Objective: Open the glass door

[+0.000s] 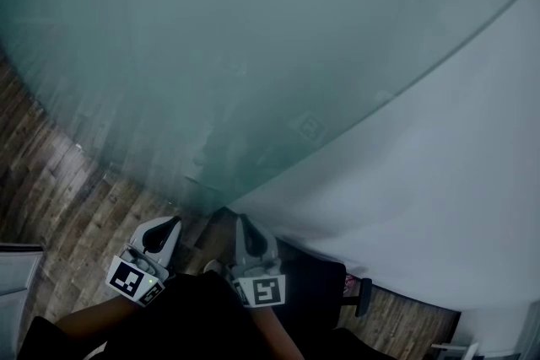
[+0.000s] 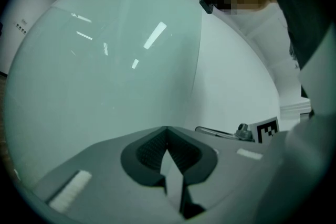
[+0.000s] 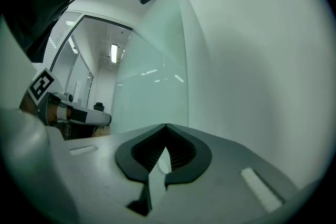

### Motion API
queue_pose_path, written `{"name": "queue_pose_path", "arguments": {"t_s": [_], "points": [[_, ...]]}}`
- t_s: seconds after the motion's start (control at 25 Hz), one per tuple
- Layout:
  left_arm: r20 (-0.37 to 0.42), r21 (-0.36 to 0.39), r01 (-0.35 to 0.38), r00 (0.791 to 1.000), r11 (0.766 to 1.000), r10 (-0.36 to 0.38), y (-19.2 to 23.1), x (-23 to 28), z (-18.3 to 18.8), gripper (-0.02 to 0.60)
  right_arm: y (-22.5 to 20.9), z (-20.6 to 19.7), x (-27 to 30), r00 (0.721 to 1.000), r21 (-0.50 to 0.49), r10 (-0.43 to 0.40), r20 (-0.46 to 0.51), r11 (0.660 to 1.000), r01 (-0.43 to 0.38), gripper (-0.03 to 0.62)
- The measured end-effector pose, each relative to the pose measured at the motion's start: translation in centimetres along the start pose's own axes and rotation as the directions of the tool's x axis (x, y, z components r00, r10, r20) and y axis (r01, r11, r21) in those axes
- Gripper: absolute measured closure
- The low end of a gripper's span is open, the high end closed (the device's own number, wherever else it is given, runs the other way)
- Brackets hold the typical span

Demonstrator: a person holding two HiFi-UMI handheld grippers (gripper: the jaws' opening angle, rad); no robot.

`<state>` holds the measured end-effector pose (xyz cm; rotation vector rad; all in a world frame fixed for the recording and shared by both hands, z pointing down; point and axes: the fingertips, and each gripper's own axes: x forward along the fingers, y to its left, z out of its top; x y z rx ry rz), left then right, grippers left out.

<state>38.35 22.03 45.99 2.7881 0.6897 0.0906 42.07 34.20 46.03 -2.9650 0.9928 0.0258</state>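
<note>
The frosted glass door (image 1: 219,46) fills most of the head view, and its edge runs beside a white wall (image 1: 456,164). My left gripper (image 1: 172,222) and right gripper (image 1: 241,220) are held side by side low in that view, both pointing at the pane near its edge. In the left gripper view the left gripper (image 2: 167,129) is shut with nothing between its jaws, and the glass door (image 2: 105,71) stands right ahead. The right gripper (image 3: 166,126) is also shut and empty, facing the glass door's (image 3: 155,76) vertical edge. No handle shows in any view.
Wooden floor (image 1: 59,181) lies to the left under the door. The white wall (image 3: 252,60) stands close on the right. A dark stand (image 1: 363,297) sits low by the wall. The person's dark sleeves (image 1: 194,316) fill the bottom of the head view.
</note>
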Motion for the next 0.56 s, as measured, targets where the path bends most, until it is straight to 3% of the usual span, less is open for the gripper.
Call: {"name": "queue_pose_path", "arguments": {"t_s": [0.36, 0.56], "points": [[-0.014, -0.013, 0.027, 1.000, 1.000, -0.027, -0.9, -0.1, -0.5, 0.581, 0.7, 2.0, -0.4, 1.000, 0.017, 0.015, 0.018, 1.000, -0.015, 0.594], [-0.070, -0.002, 0.049, 0.996, 0.999, -0.049, -1.4, 0.6, -1.7, 0.581, 2.2, 4.5, 0.4, 0.998, -0.017, 0.056, 0.042, 0.998, -0.056, 0.594]]}}
